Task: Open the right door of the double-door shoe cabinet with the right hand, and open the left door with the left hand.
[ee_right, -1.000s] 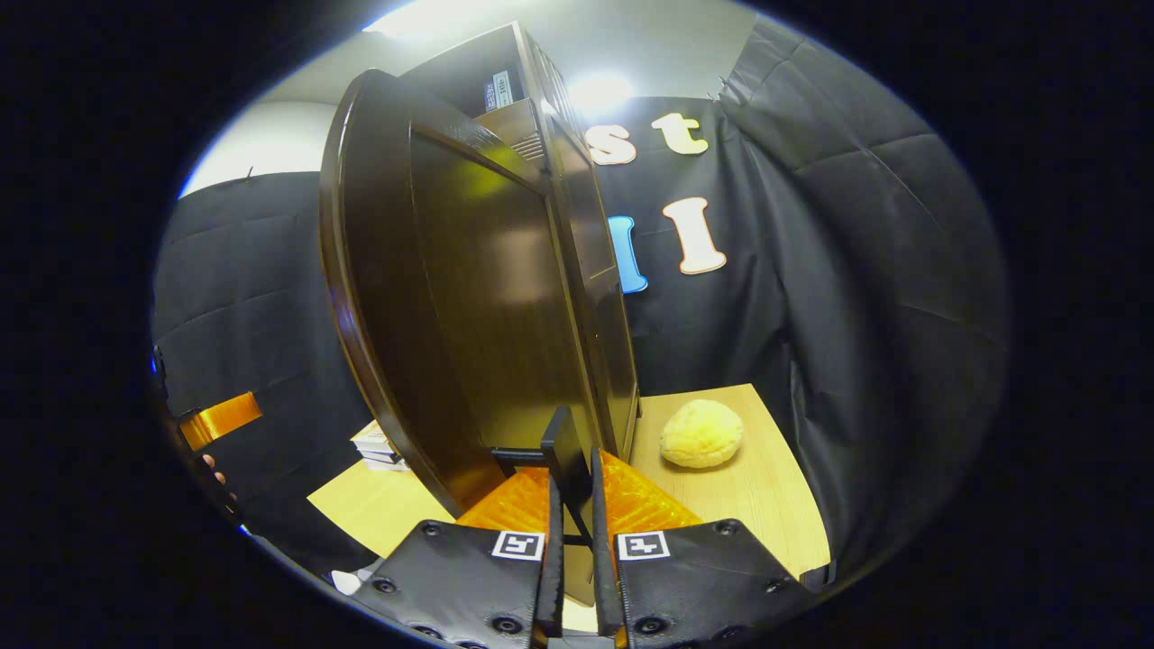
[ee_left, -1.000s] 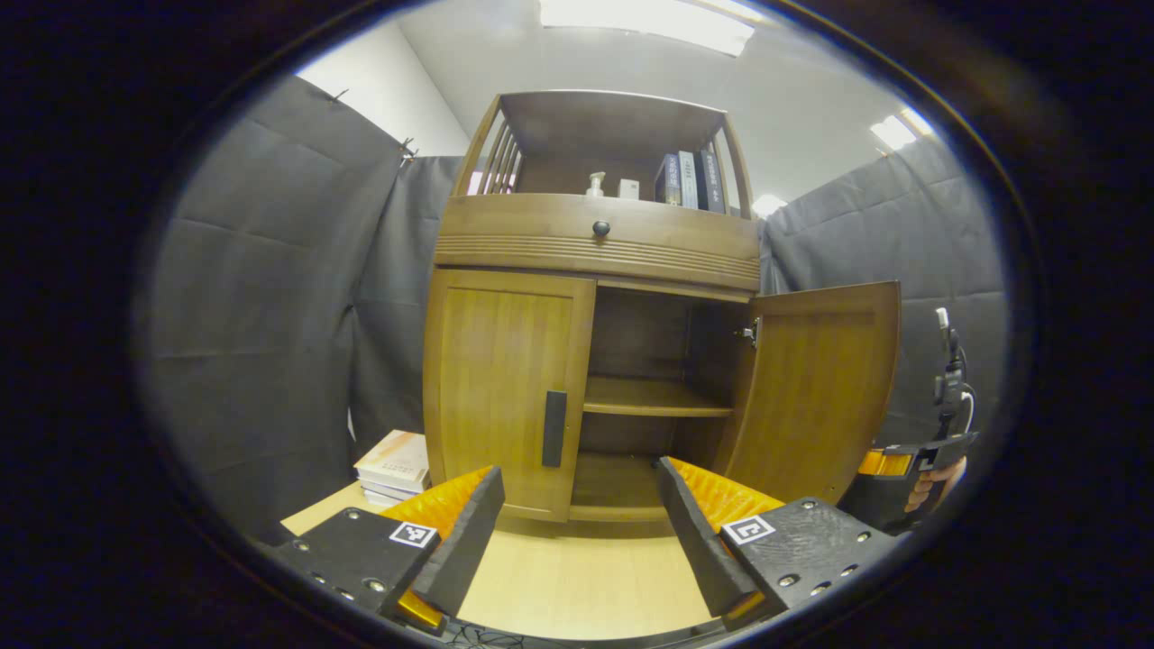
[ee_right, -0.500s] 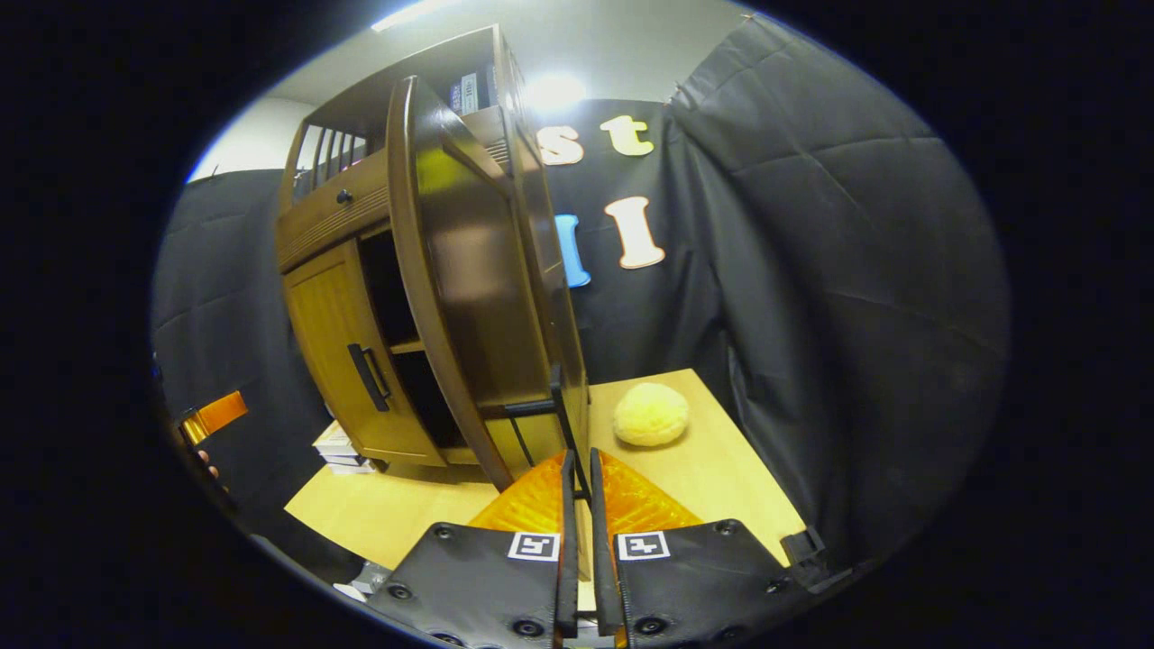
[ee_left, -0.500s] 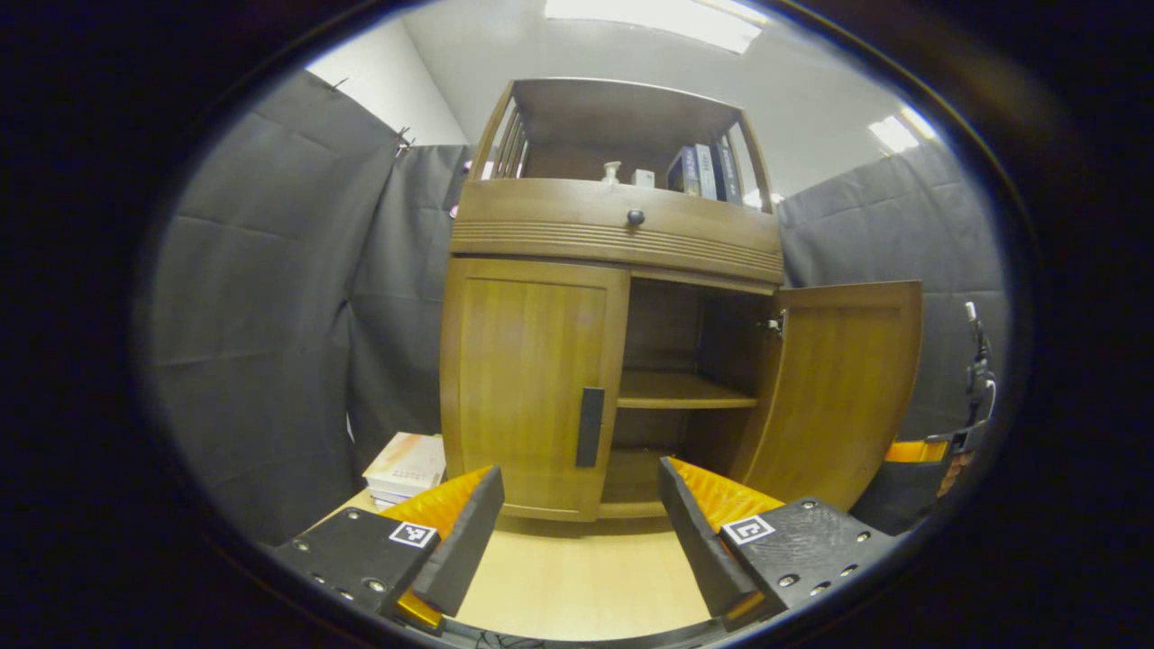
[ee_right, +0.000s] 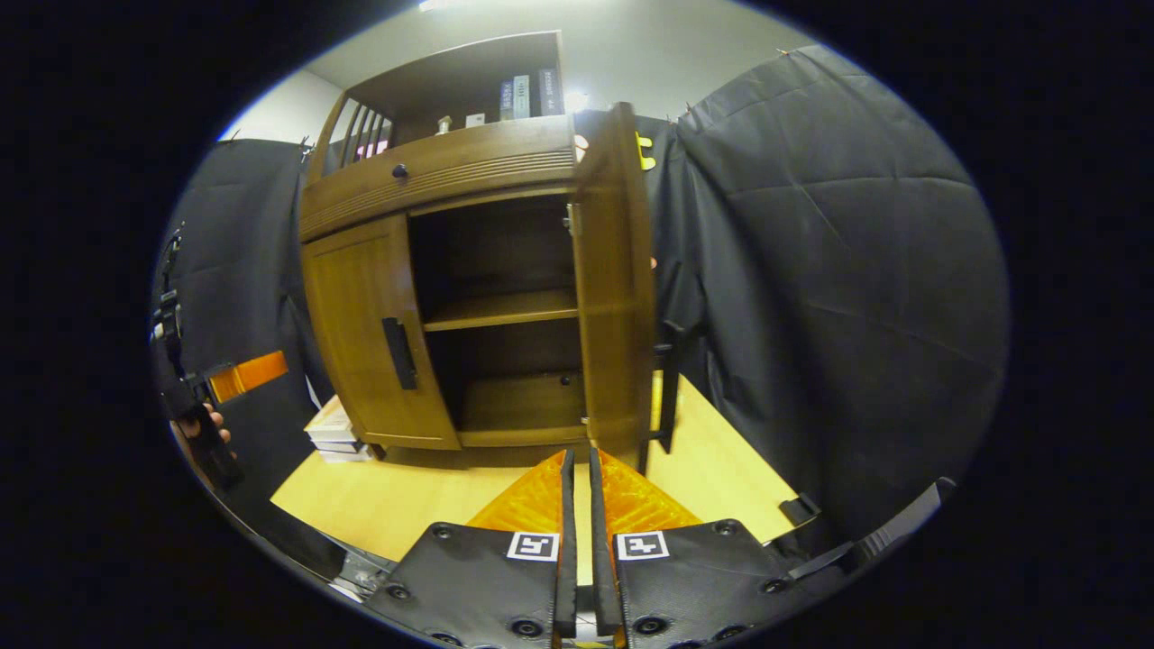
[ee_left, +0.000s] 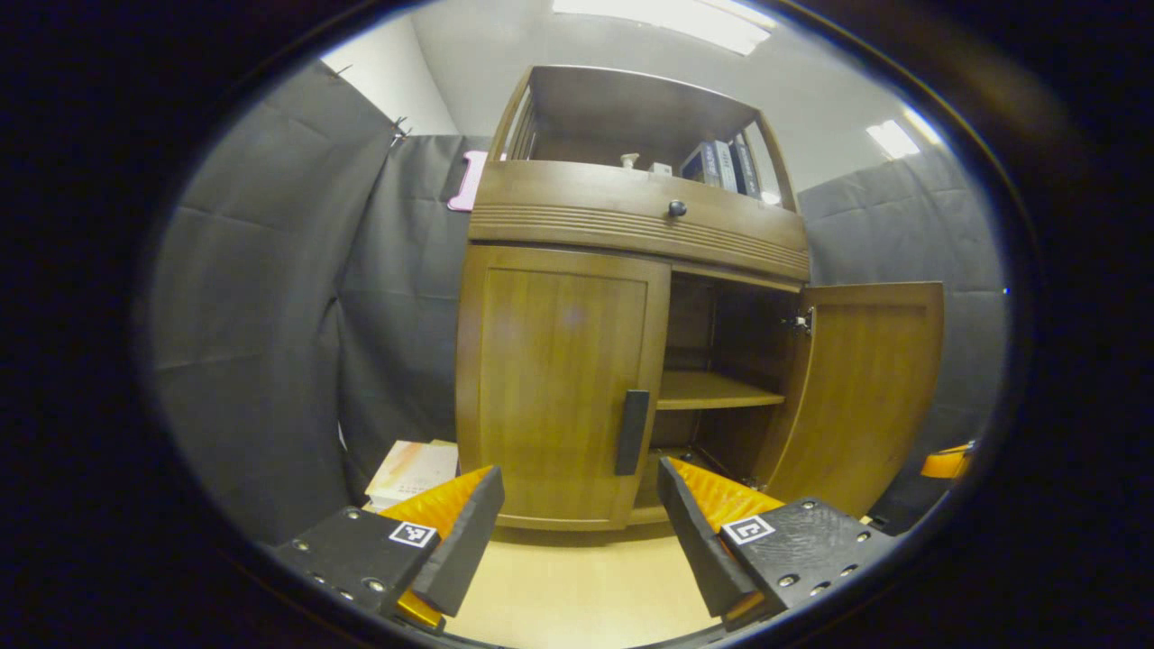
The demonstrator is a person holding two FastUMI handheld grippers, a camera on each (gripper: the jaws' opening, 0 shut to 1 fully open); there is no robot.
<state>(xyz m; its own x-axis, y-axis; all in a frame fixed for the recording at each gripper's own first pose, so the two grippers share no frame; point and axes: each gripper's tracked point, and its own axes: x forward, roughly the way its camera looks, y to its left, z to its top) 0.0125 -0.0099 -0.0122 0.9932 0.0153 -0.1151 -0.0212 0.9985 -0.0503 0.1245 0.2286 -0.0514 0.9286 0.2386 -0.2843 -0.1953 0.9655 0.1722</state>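
The wooden shoe cabinet (ee_left: 631,225) stands on a light table. Its left door (ee_left: 554,388) is closed, and the dark vertical handle (ee_left: 631,433) lies just ahead of my left gripper (ee_left: 577,505), which is open and holds nothing. The right door (ee_left: 865,388) is swung wide open, baring the inner shelf (ee_left: 712,392). In the right gripper view that open door (ee_right: 618,279) stands edge-on with its handle (ee_right: 667,388) on the far side. My right gripper (ee_right: 577,460) is shut on nothing, a little short of the door's lower edge.
A stack of books (ee_left: 410,469) lies on the table (ee_left: 577,586) left of the cabinet. Books and a bottle sit on the top shelf (ee_left: 649,162). Black cloth walls close in on both sides. A hand holding the left gripper (ee_right: 216,397) shows at the left of the right gripper view.
My right gripper has come off the right door's handle and swung to face the cabinet's front. My left gripper has moved closer to the left door's handle.
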